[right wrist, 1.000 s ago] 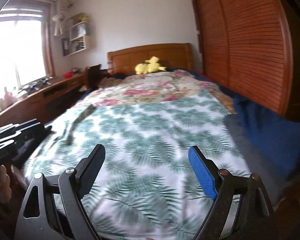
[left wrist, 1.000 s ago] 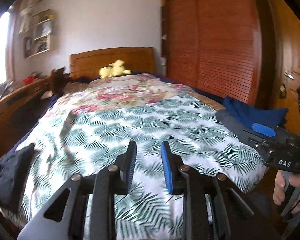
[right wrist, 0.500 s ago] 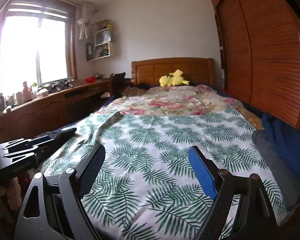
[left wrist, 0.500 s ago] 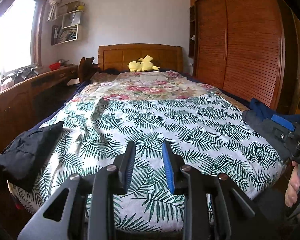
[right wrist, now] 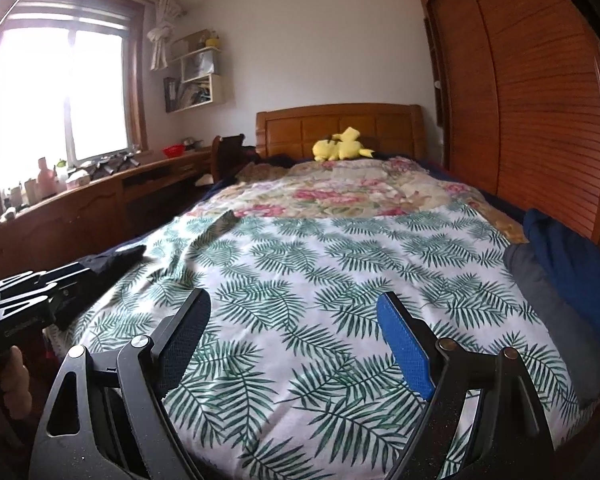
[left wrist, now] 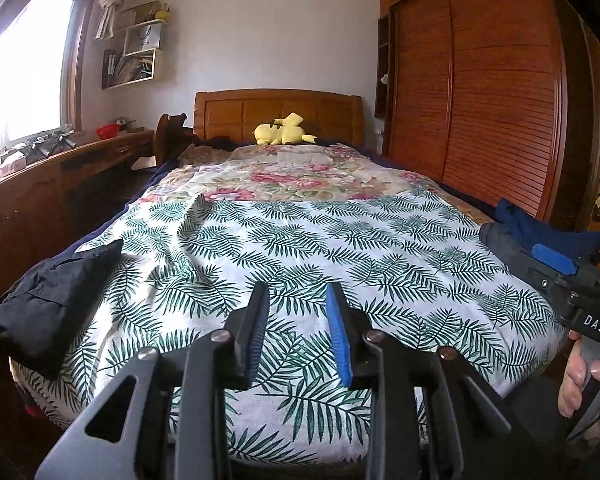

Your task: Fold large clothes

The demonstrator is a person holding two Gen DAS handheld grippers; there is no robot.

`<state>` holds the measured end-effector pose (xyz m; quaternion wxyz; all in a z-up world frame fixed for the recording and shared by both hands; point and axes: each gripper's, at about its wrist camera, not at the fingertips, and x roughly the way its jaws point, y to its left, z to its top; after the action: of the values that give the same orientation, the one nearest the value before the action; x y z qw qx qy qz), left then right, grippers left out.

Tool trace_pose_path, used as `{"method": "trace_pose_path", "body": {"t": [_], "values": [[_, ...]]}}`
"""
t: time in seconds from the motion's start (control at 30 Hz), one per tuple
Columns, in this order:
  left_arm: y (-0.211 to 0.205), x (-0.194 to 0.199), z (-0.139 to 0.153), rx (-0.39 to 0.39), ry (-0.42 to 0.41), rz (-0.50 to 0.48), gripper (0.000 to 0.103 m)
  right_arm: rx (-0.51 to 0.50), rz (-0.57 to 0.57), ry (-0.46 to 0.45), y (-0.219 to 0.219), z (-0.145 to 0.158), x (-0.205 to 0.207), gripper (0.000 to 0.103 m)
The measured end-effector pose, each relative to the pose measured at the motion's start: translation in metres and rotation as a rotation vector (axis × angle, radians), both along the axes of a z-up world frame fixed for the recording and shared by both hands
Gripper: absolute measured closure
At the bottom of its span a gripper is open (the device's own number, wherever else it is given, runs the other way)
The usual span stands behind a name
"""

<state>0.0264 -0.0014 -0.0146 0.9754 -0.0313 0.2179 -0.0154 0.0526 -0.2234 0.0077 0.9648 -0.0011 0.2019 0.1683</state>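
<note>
Change: both cameras have tipped up and pulled back since a second ago, so more ceiling, window and bed edge are in shot.
Cloth: the white palm-leaf-print cotton sheet [left wrist: 320, 264] [right wrist: 320, 300] lies spread over the foot half of the bed, rumpled into a ridge at 10 o'clock.
Left gripper [left wrist: 298, 320]: held over the sheet's near edge at 6 o'clock, jaws narrowly parted, nothing between them.
Right gripper [right wrist: 300, 338]: held over the near edge too, jaws spread wide, empty; it shows at 3 o'clock in the left view.
Dark bundle: a folded black garment [left wrist: 52, 300] sits on the sheet's corner at 9 o'clock.
Blue pile: navy blue fabric [right wrist: 572, 260] on grey cloth at 3 o'clock.
Beyond: floral quilt [left wrist: 296, 172] at 12 o'clock, yellow plush toy [left wrist: 284, 132] by the wooden headboard [left wrist: 276, 110].
</note>
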Motion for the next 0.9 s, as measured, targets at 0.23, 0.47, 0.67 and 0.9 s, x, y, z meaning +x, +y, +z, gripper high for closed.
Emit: {"method": "trace_pose_path", "body": {"t": [0.23, 0.47, 0.67, 0.9], "values": [[-0.001, -0.0035, 0.0003, -0.005, -0.018, 0.008, 0.074, 0.013, -0.01, 0.005, -0.0075, -0.0005, 0.0001, 0.016], [-0.0007, -0.0041, 0.0004, -0.009, -0.023, 0.012, 0.073, 0.02, -0.006, 0.006, -0.0087, 0.0002, -0.0006, 0.016], [-0.0021, -0.0058, -0.0004, -0.008, -0.025, 0.008, 0.073, 0.025, 0.006, 0.006, -0.0086, 0.0004, 0.0, 0.016], [-0.0039, -0.0055, -0.0009, -0.001, -0.022, 0.004, 0.072, 0.027, 0.009, 0.005, -0.0092, -0.0003, -0.0007, 0.016]]}}
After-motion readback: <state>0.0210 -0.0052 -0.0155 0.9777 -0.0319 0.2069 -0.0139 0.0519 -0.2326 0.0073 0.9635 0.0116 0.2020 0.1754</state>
